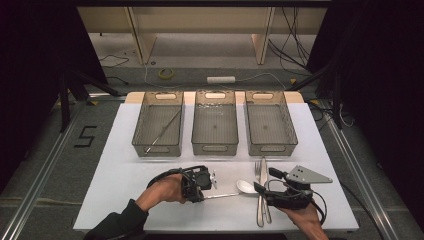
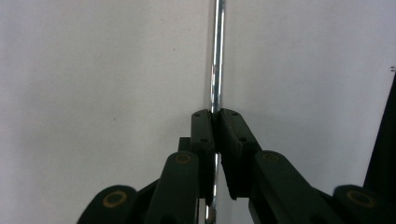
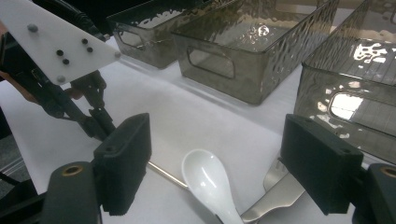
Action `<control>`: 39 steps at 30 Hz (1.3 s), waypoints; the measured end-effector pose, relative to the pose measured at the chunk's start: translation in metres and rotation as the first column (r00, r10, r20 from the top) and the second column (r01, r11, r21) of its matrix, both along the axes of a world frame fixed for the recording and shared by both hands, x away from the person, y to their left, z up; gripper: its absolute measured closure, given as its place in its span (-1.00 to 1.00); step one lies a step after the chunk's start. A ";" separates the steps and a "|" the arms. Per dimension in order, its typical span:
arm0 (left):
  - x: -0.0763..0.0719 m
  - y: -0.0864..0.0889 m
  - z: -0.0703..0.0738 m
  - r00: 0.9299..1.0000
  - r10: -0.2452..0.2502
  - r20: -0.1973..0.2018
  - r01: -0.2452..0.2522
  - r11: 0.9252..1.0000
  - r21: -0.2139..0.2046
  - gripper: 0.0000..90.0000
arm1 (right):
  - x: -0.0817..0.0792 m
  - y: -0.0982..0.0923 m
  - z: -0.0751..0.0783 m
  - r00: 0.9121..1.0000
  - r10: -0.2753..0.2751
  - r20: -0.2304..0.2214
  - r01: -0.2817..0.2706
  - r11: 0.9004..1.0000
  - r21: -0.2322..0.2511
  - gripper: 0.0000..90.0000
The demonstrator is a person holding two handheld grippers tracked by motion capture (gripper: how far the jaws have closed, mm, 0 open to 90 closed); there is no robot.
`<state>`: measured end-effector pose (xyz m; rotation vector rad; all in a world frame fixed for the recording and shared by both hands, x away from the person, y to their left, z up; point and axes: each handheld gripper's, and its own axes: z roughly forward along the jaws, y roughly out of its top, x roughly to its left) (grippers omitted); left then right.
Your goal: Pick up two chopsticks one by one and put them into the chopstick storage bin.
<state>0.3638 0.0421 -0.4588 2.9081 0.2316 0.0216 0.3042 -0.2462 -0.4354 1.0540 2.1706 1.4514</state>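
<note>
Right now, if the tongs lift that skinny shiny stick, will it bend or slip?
The stick looks like straight polished metal, so it probably stays stiff. Its smooth shine suggests it could slide or swivel in the left tongs pinching it. It is thin and looks round, so it would likely roll on the table.

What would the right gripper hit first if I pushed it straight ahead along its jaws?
Probably the white spoon, lying between the open jaws of the right gripper; beyond it stands the middle bin. Depth is uncertain.
</note>
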 end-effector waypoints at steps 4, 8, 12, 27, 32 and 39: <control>0.000 0.001 0.000 1.000 -0.008 0.002 0.008 1.000 -0.004 0.87 | 0.000 0.000 0.000 1.000 0.000 -0.001 0.000 1.000 0.000 -0.43; -0.001 0.002 0.001 1.000 -0.014 -0.003 0.014 1.000 0.004 0.87 | 0.000 0.000 0.000 1.000 0.000 -0.002 0.000 1.000 0.000 -0.43; -0.001 0.005 0.001 1.000 -0.011 -0.012 0.011 1.000 0.004 0.87 | 0.000 -0.001 0.001 1.000 -0.002 -0.002 0.002 1.000 0.001 -0.43; 0.000 0.018 0.012 0.999 0.025 -0.034 -0.026 0.999 -0.026 0.88 | 0.000 -0.001 0.001 1.000 -0.004 -0.001 0.004 1.000 0.002 -0.43; -0.001 0.027 0.017 0.998 0.044 -0.033 -0.045 0.999 -0.024 0.88 | 0.000 -0.001 0.001 1.000 -0.004 0.001 0.004 1.000 0.001 -0.43; 0.000 0.039 0.026 0.996 0.080 -0.029 -0.081 0.996 -0.047 0.88 | 0.000 -0.001 0.001 1.000 -0.005 -0.001 0.005 1.000 0.002 -0.43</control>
